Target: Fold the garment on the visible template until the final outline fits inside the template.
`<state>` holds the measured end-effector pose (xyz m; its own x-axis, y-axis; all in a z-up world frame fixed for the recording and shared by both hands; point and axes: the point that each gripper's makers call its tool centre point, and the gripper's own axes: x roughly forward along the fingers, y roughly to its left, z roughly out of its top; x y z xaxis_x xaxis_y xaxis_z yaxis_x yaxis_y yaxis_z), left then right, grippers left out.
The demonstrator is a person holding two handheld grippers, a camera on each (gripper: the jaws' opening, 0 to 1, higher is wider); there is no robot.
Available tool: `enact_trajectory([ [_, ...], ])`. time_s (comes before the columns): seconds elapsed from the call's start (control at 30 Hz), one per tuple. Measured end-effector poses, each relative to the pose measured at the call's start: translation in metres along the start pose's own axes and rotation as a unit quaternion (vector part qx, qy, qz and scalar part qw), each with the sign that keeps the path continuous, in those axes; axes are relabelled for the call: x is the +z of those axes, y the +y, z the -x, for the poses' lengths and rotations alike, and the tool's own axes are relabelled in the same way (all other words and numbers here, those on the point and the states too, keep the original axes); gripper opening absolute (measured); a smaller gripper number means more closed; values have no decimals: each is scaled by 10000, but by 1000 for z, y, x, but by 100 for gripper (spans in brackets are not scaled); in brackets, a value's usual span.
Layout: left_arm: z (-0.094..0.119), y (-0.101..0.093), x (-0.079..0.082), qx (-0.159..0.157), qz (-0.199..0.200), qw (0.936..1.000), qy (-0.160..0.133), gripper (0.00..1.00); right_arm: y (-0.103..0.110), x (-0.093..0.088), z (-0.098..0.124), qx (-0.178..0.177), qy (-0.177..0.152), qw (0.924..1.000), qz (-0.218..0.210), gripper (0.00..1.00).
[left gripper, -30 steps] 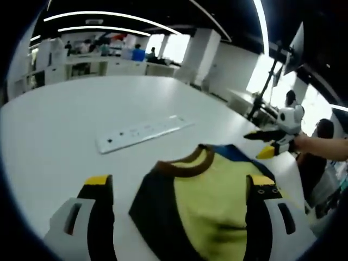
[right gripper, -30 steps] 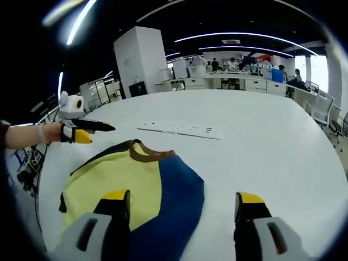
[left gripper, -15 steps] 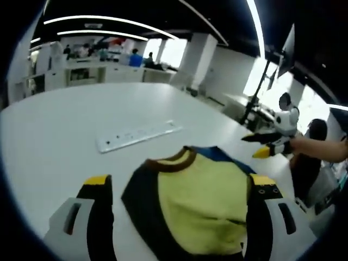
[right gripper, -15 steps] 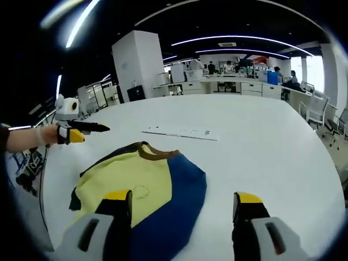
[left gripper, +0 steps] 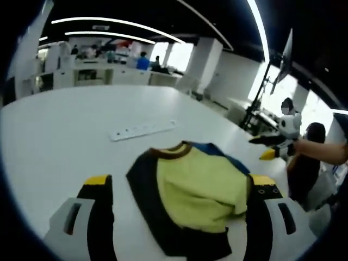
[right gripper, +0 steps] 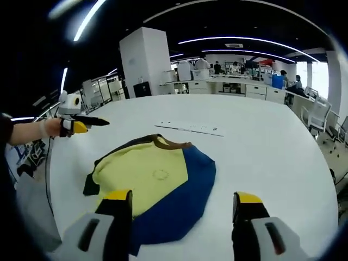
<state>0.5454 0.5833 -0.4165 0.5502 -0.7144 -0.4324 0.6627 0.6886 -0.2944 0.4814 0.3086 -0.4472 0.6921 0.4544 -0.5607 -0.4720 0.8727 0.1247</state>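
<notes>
Both the left gripper (left gripper: pixel 176 187) and right gripper (right gripper: pixel 185 201) hover wide open and empty, so each should pinch the garment (right gripper: pixel 155 185) at its edge off the surface (right gripper: pixel 261 147) before folding inward.

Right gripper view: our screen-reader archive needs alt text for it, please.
A folded yellow, blue and black shirt lies on a white table, ahead of the open right tongs. The left tongs hover at far left.

garment (left gripper: pixel 190 190) hem hidden behind right claw (right gripper: pixel 182 209).
</notes>
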Motion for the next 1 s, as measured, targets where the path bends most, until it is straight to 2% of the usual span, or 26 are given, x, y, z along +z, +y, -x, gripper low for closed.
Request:
enact_trajectory([
  [0.4, 40, -17, -24, 157, 190, 9996, -126, 95, 41, -24, 27, 199, 87, 9993, 306, 70],
  [0.6, 56, -25, -35, 201, 297, 9992, -171, 94, 47, -41, 37, 181, 132, 9994, 278, 68],
  [0.77, 64, -30, -39, 215, 277, 9992, -182, 93, 57, -51, 45, 158, 136, 9995, 253, 65],
  [1.0, 73, -38, -33, 208, 275, 9990, -283, 92, 63, -58, 50, 153, 90, 9996, 218, 64],
])
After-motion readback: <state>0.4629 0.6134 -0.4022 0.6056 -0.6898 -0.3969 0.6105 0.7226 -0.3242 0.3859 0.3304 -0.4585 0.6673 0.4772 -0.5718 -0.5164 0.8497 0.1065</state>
